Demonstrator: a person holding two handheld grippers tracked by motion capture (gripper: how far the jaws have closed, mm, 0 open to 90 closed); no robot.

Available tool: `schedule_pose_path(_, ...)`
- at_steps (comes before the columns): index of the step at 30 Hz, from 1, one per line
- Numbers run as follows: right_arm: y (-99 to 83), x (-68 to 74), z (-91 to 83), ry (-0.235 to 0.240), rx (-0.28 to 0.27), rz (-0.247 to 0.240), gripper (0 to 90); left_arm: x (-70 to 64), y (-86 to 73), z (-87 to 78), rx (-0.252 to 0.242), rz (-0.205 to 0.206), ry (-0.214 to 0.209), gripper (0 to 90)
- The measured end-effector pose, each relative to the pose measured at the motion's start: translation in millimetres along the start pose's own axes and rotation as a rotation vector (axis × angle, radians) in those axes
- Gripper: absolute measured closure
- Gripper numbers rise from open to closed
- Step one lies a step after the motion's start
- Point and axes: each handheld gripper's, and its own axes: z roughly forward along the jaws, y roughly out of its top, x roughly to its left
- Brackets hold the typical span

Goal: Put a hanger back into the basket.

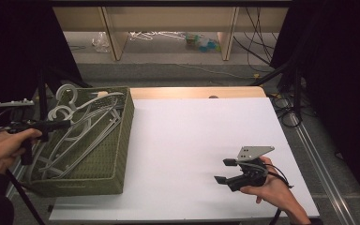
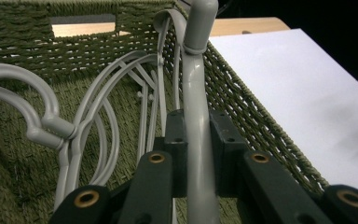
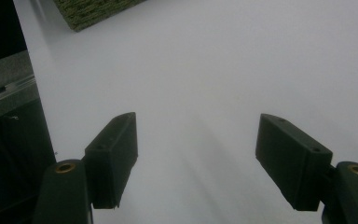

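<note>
A green woven basket [image 1: 117, 154] at the table's left holds several grey plastic hangers [image 1: 82, 133]. My left gripper [image 1: 63, 124] reaches in over the basket's left rim. In the left gripper view its jaws are shut on a grey hanger [image 2: 196, 116], whose hook [image 2: 200, 18] rises between the pads. More hangers [image 2: 51, 121] lie in the basket [image 2: 242, 93] beyond. My right gripper [image 1: 226, 171] rests low over the white table [image 1: 192, 131] near the front right, held in a hand. Its jaws [image 3: 196, 154] stand wide open with nothing between them.
The white table top [image 3: 223, 56] stretches right of the basket, whose corner [image 3: 93, 11] shows in the right gripper view. A wooden strip [image 1: 197, 92] borders the table's far edge. Cables [image 1: 286, 112] and black drapes lie to the right; shelving stands behind.
</note>
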Motion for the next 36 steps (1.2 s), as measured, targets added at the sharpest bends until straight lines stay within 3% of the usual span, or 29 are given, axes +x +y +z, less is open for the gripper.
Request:
schedule_pose_path(6, -0.4, -0.2, 0.7, -0.001, 0.002, -0.006, 30.2, 4.3, 6.3, 9.5, 0.03, 0.01, 0.013, 78.7)
schedule_pose_path(10, -0.3, -0.3, 0.1, -0.001, -0.002, -0.007, 30.2, 12.0, -0.7, 21.6, 0.076, 0.001, 0.041, 78.7)
schedule_pose_path(13, -0.7, -0.6, 0.8, 0.001, 0.002, -0.005, 30.2, 17.1, -6.7, 28.8, 0.08, -0.024, 0.026, 78.7)
schedule_pose_path(18, -0.7, -0.7, 1.2, 0.002, 0.002, -0.007, 30.2, 25.2, -17.8, 38.0, 0.084, -0.048, 0.036, 78.3)
schedule_pose_path(22, -1.2, -0.9, 1.2, 0.001, 0.006, -0.003, 30.2, 29.3, -23.0, 37.5, 0.107, -0.059, 0.088, 77.2)
schedule_pose_path(26, -0.9, -0.5, 1.2, 0.004, 0.006, 0.0, 30.2, 28.3, -24.6, 41.0, 0.167, 0.005, 0.17, 75.5)
schedule_pose_path(29, -1.2, 0.1, 1.9, -0.003, 0.002, 0.001, 30.2, 27.7, -25.0, 41.3, 0.167, 0.008, 0.182, 74.6)
schedule_pose_path(31, -1.2, 0.1, 2.4, -0.003, 0.0, -0.002, 30.2, 29.6, -25.4, 41.0, 0.199, 0.052, 0.215, 73.0)
schedule_pose_path(36, -1.4, -0.1, 1.5, -0.003, -0.001, -0.002, 30.0, 31.3, -26.5, 44.8, 0.209, 0.049, 0.27, 67.2)
